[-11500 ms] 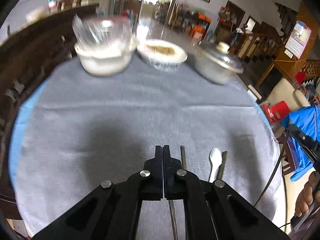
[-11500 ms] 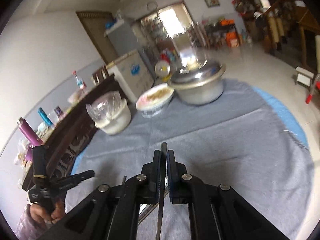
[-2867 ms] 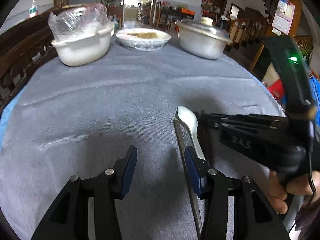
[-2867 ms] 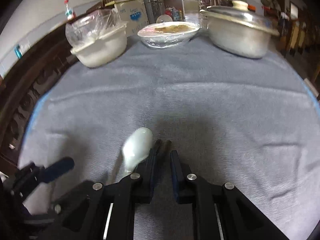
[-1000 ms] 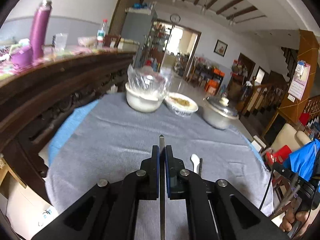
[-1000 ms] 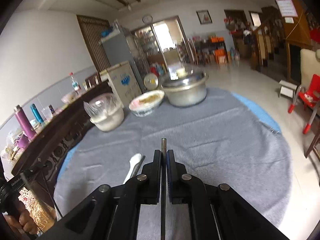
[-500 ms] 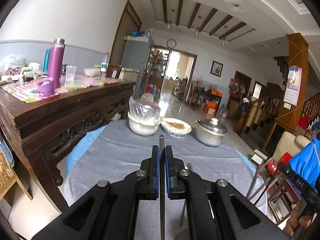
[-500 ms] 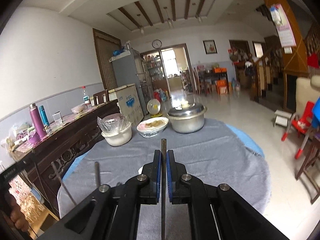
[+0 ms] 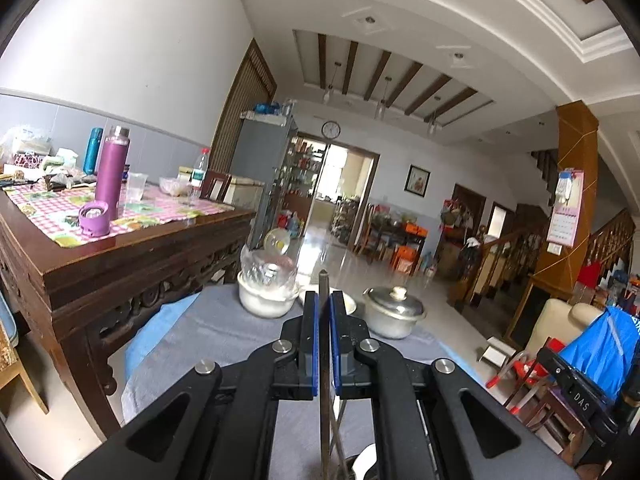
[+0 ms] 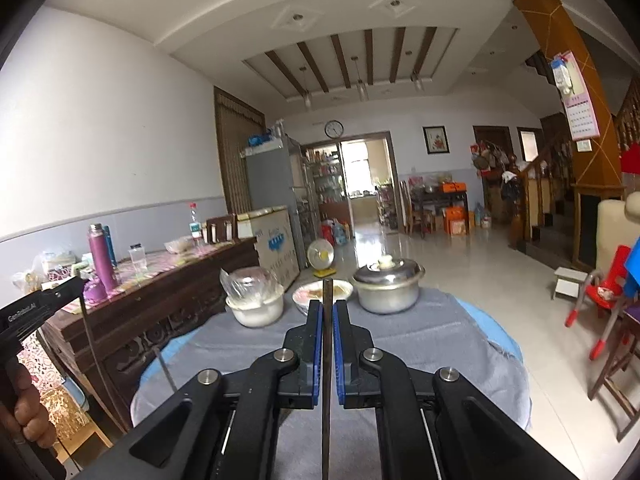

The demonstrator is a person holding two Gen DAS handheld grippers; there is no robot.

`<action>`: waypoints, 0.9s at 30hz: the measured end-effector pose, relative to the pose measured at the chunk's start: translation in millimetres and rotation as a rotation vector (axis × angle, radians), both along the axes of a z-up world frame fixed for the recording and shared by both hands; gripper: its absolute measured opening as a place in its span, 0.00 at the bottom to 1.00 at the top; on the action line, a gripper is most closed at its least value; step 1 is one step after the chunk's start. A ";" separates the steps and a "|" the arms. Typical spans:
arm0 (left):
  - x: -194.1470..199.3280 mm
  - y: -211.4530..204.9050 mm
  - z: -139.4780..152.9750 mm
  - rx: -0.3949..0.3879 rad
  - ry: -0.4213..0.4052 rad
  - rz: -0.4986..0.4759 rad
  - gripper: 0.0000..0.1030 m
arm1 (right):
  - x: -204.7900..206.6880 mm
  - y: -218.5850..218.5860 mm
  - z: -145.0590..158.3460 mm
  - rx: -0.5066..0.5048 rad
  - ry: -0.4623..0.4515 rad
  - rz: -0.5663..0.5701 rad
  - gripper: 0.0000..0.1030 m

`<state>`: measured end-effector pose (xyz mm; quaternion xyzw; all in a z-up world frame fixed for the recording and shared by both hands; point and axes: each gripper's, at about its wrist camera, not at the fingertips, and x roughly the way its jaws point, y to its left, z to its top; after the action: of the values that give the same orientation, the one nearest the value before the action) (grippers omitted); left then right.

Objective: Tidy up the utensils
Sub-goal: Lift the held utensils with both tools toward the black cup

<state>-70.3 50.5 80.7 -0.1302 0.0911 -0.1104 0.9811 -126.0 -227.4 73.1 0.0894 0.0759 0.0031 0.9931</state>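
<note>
Two hand-held grippers are shown raised well above the cloth-covered round surface (image 10: 400, 340), each carrying one thin dark chopstick. The left hand-held gripper (image 9: 323, 308) has its blue-padded jaws closed on a chopstick (image 9: 325, 360) that runs straight along the gap and projects a little past the fingertips; the right hand-held gripper (image 10: 328, 316) clamps a second chopstick (image 10: 327, 360) in the same manner. Holding each stick along the finger axis, with only a short tip exposed, probably keeps it from pivoting during transport. Both cameras point nearly level across the room, so the near part of the surface is largely hidden behind the gripper bodies. A white spoon (image 9: 364, 460) is partly visible at the lower edge of the left wrist view, lying on the grey cloth beneath the gripper, with thin rod-like shapes beside it that cannot be identified with certainty. At the far side of the surface stand a white bowl covered in plastic film (image 10: 256, 304), a shallow dish of food (image 10: 320, 292) and a lidded metal pot (image 10: 388, 284), well apart from the utensils. The task appears to be mid-way: the pair of chopsticks is lifted but not yet set down, and laying them parallel beside the spoon would seem the likely requirement.
</note>
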 end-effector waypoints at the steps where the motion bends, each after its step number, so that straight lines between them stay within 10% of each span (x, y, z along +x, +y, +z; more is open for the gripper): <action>1: -1.2 -0.3 2.1 -0.003 -0.006 -0.005 0.05 | -2.4 1.0 1.6 -0.004 -0.006 0.002 0.06; 27: -4.4 -7.9 24.0 -0.059 -0.060 -0.027 0.05 | -44.7 20.0 41.8 0.022 -0.146 0.098 0.06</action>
<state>-74.6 42.6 104.8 -0.1545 0.0600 -0.1301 0.9776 -170.7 -207.4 114.9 0.0962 0.0076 0.0590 0.9936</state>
